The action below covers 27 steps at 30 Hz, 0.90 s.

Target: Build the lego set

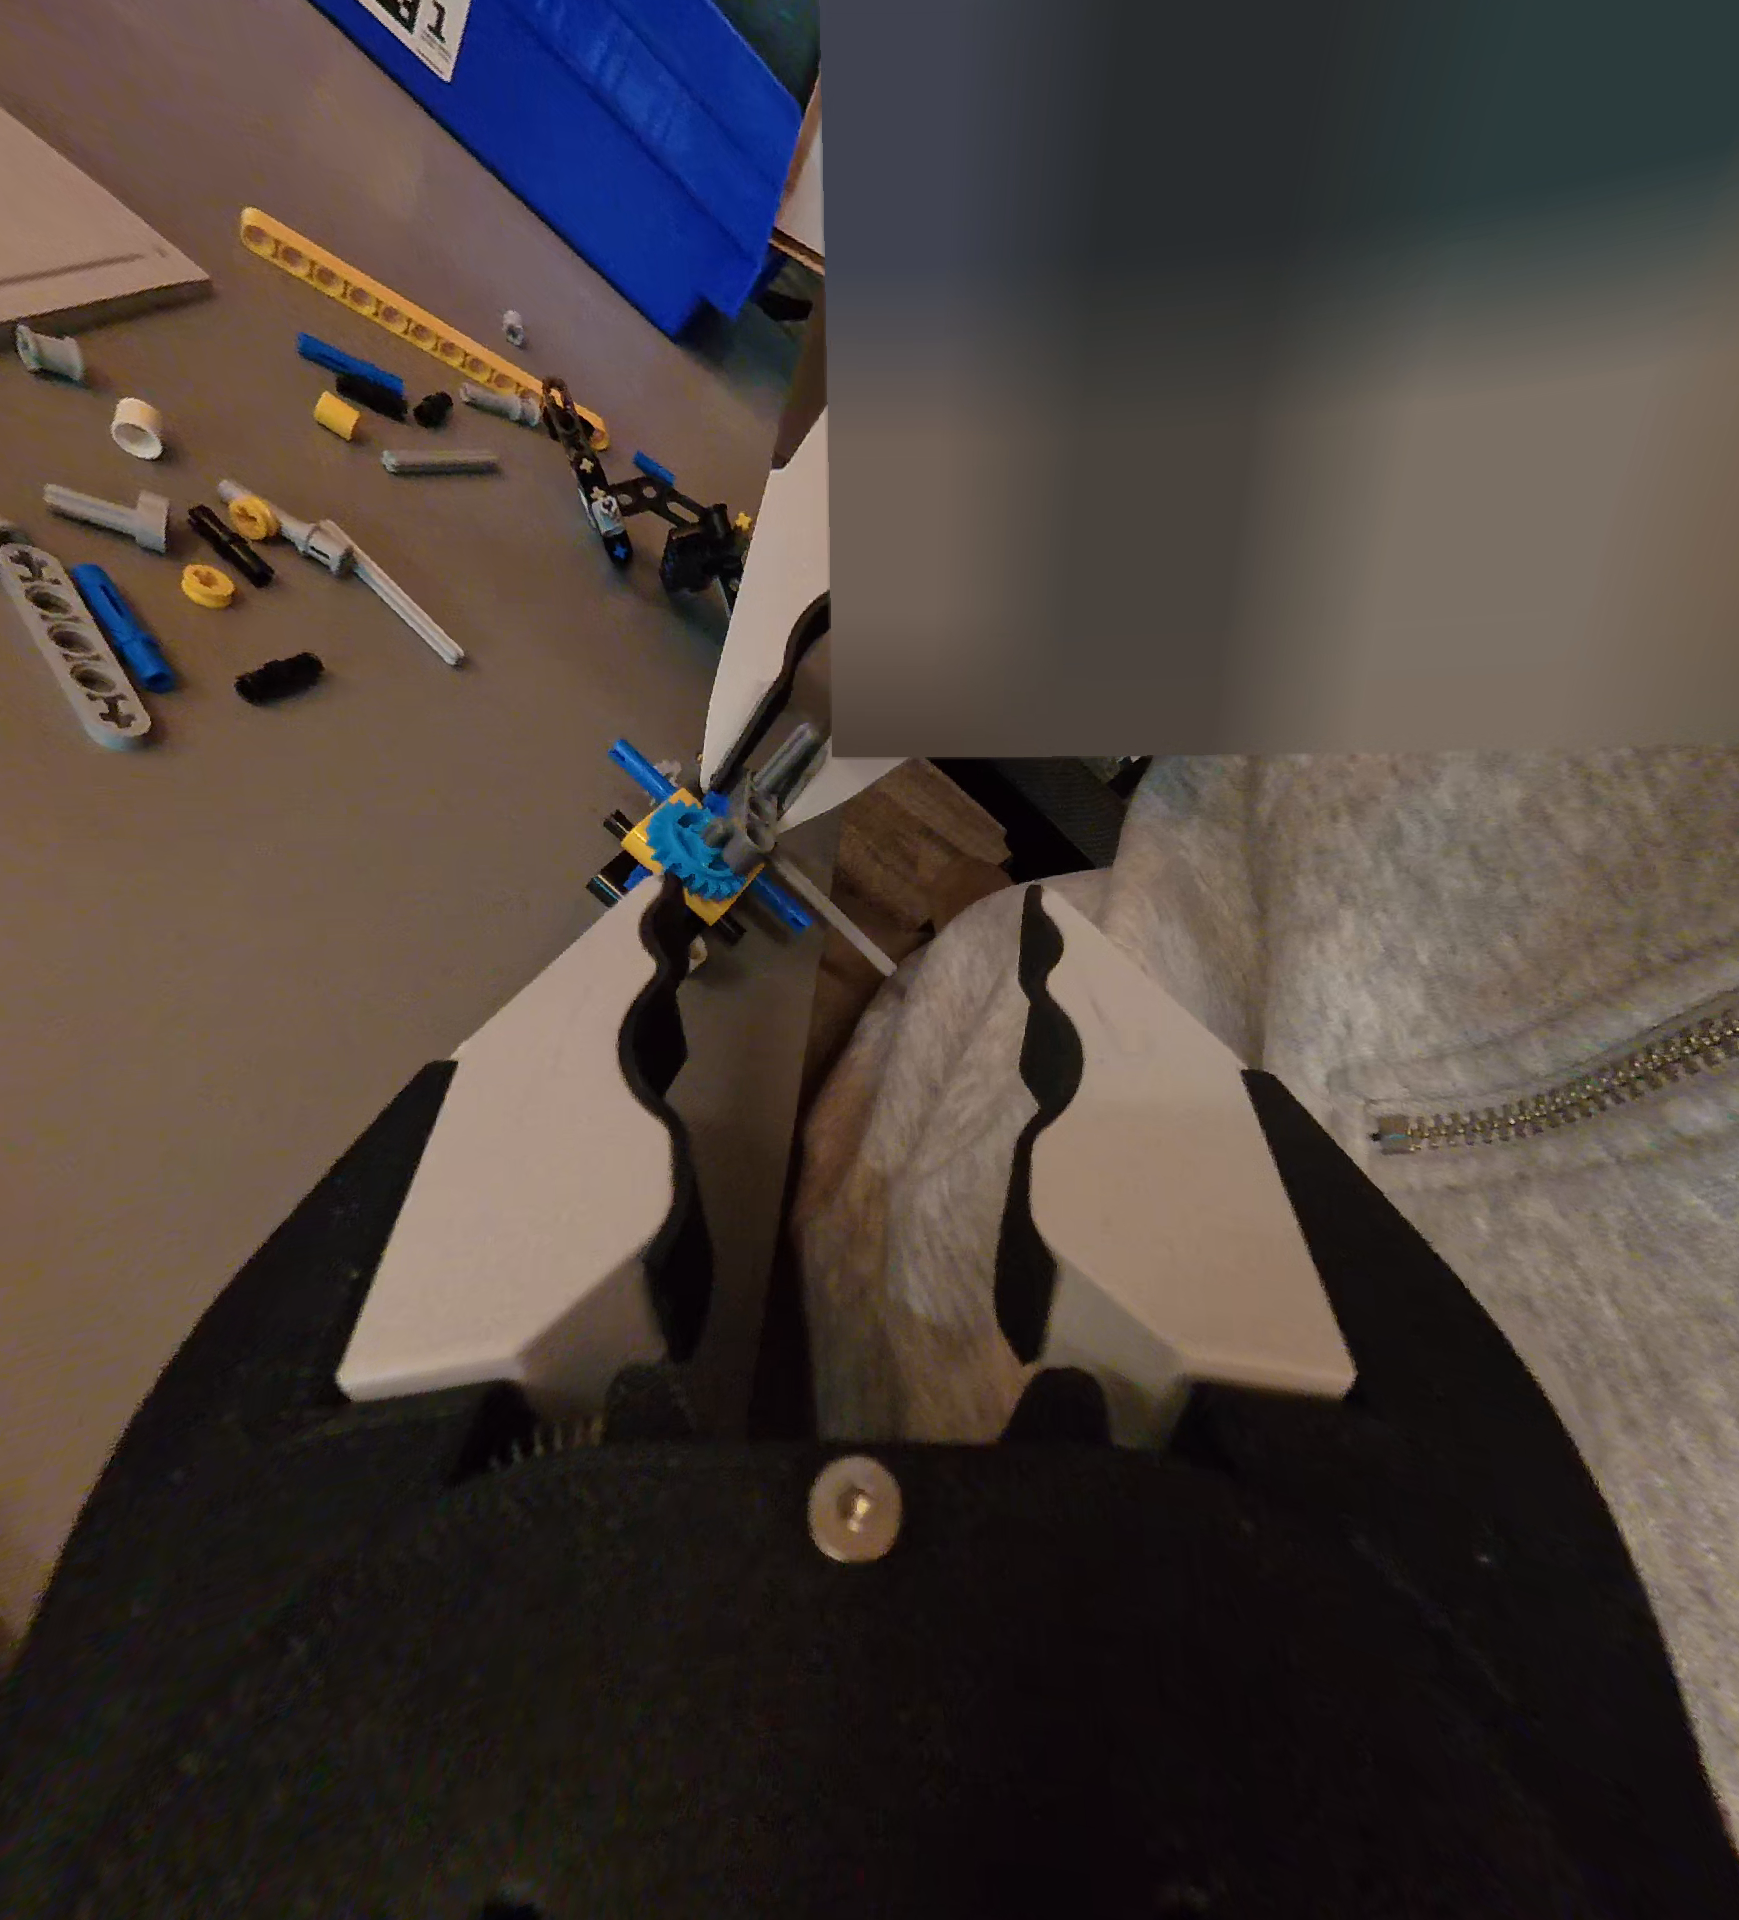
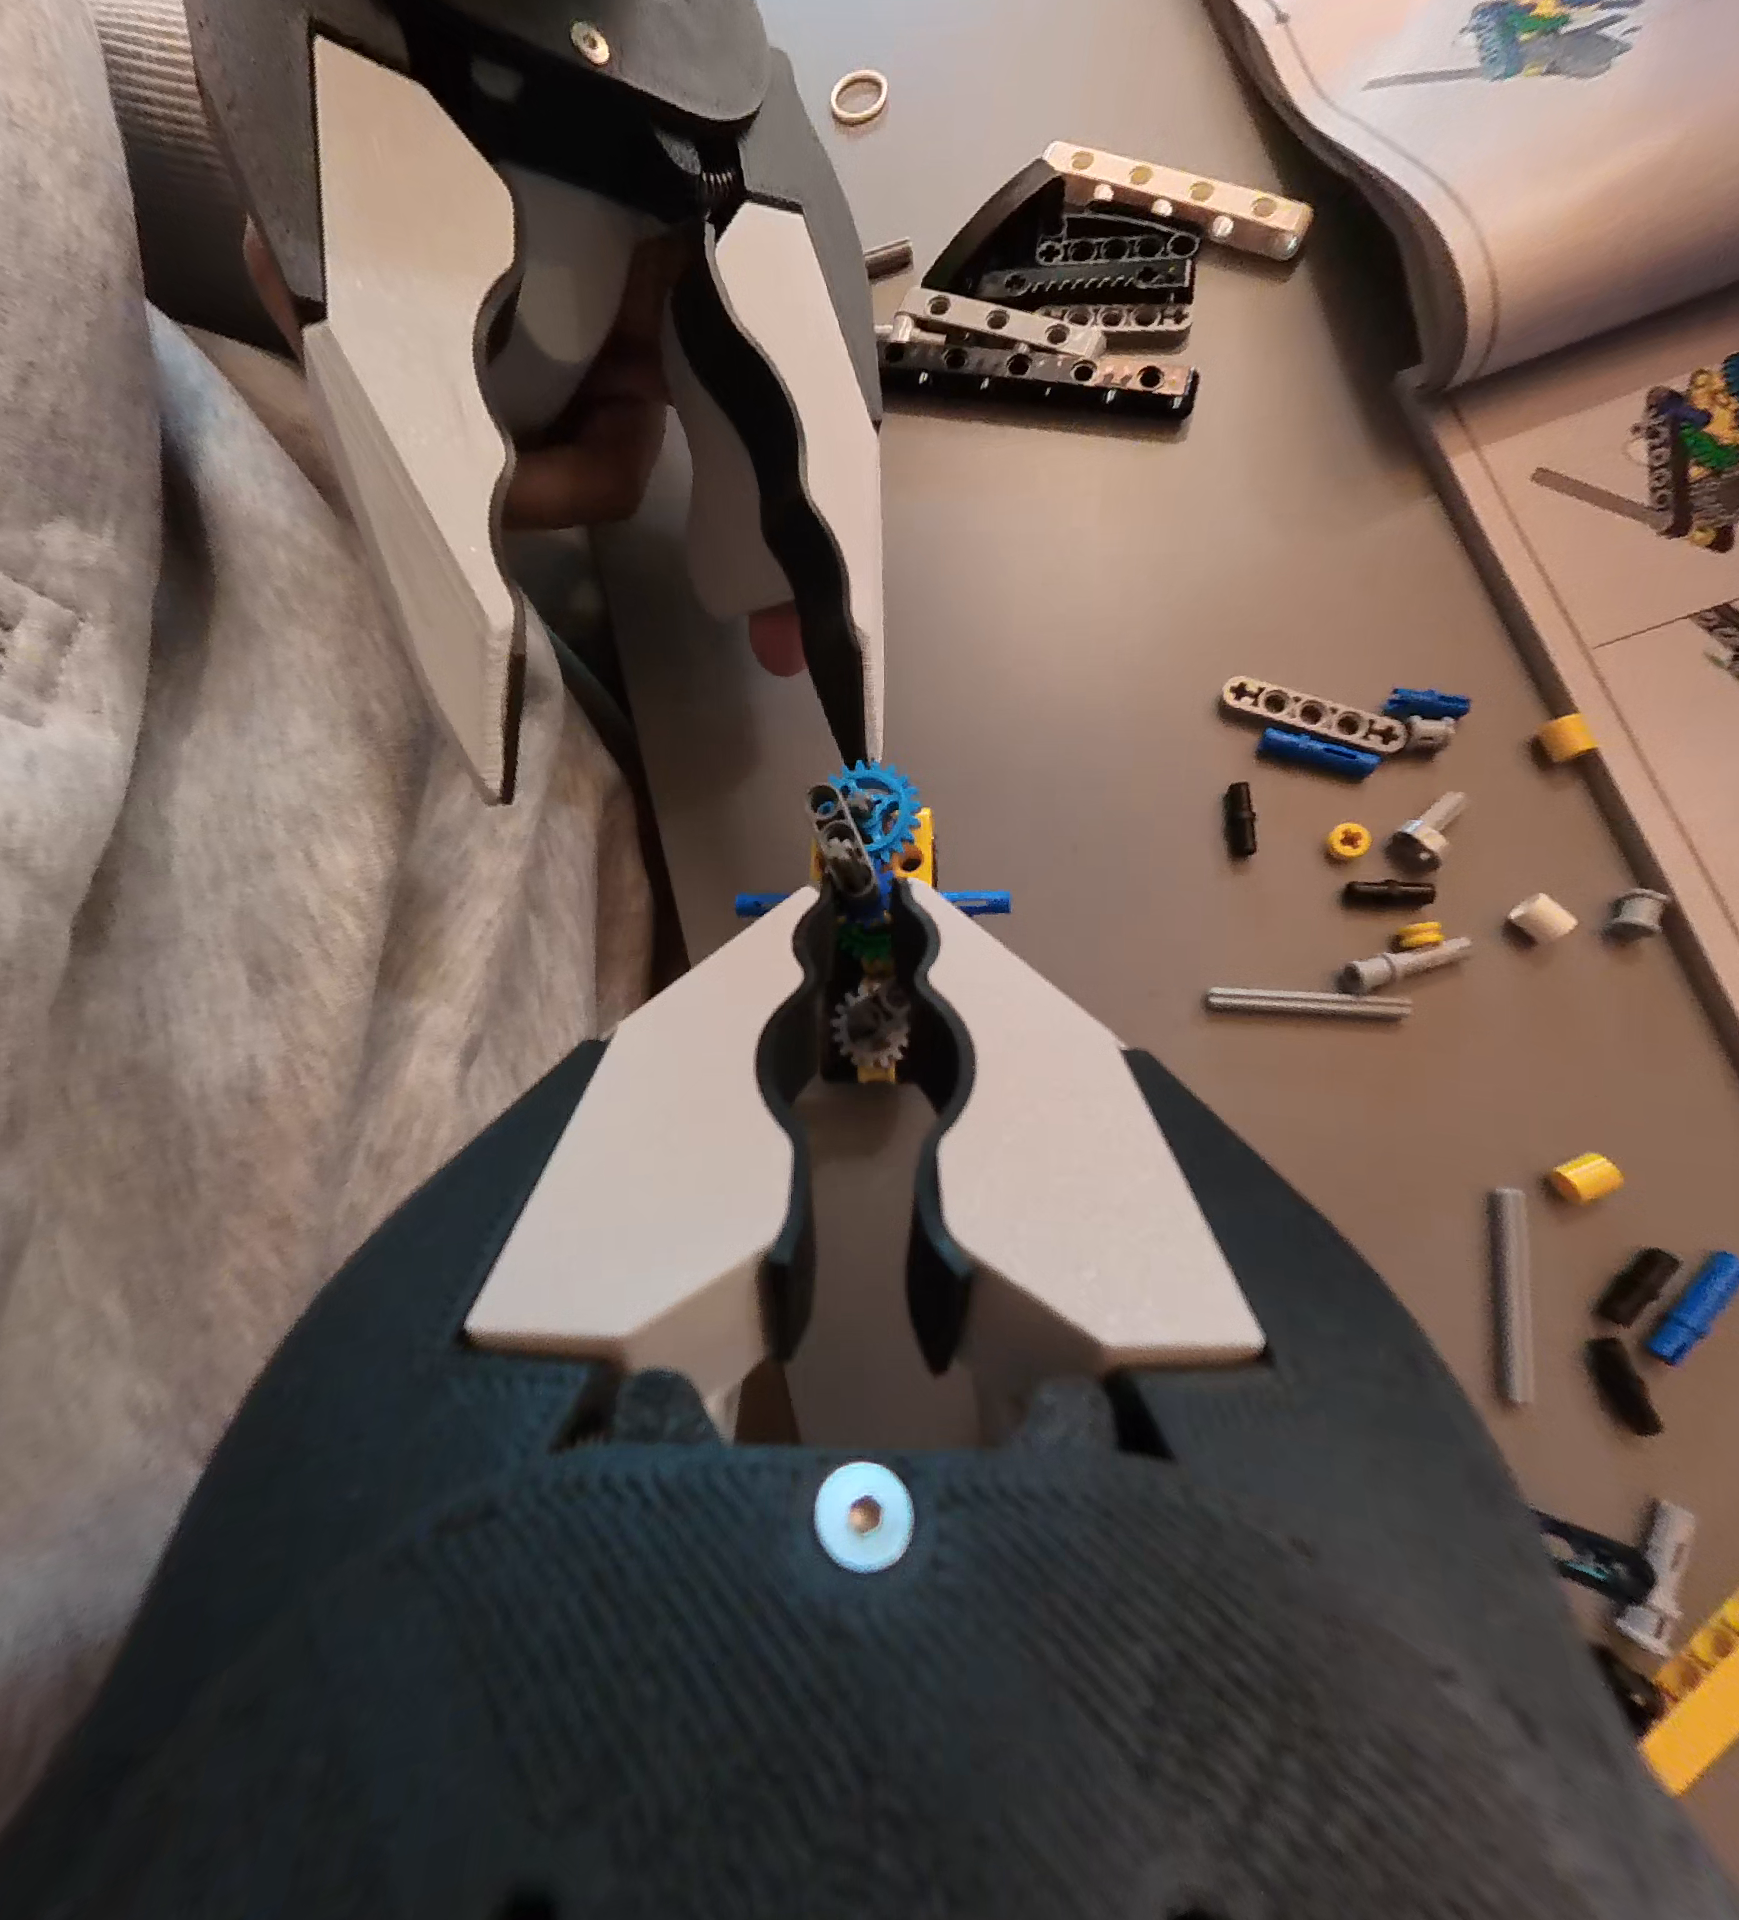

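Right tongs (image 2: 863, 909) clamped on gear assembly (image 2: 870, 852); left tongs (image 1: 839, 904) apart, one tip touching it. Light, fragile; grip yellow block, not gears.

Two grippers: left gripper (image 1: 849, 904), right gripper (image 2: 870, 894); one gear assembly (image 2: 870, 842) between them

Worktop (image 1: 273, 935), left wrist view: one long yellow beam (image 1: 408, 312), one grey beam (image 1: 70, 644), two yellow bushes (image 1: 208, 585), one white sleeve (image 1: 138, 424), one blue bin (image 1: 616, 135) at far edge

One instruction booklet (image 2: 1623, 260), right wrist view

tongs (image 2: 865, 904): black body | pale wavy fingers (image 2: 678, 1122) | silver screw (image 2: 863, 1517)
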Tool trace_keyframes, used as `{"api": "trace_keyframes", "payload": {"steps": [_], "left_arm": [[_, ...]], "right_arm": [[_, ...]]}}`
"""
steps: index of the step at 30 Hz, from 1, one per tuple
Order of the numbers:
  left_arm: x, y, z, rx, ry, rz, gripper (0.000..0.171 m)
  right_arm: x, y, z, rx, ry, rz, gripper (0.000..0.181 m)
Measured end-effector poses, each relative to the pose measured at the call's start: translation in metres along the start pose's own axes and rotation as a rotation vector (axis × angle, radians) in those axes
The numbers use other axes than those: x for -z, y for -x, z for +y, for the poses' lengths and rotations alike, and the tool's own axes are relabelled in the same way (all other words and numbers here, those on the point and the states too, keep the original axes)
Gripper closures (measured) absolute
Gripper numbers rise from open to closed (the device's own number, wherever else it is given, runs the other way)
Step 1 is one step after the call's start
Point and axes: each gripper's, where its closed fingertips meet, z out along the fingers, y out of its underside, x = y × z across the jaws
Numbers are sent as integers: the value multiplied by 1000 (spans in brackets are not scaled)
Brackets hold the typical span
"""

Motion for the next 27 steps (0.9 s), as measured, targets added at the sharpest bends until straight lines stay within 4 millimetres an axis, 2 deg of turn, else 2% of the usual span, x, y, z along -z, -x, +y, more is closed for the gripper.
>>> {"api": "trace_keyframes", "payload": {"steps": [12,16,23,27], "left_arm": [[1,1,-2,27,-8,11,110],[1,2,-1,23,0,1,110],[0,6,-3,13,-15,-41,104],[-4,4,-2,-11,-16,-49,100]], "right_arm": [[0,0,-1,40,-30,54,172],[2,1,-1,56,-38,66,158],[12,-1,-14,108,-84,134,155],[6,1,-17,182,-27,138,158]]}}
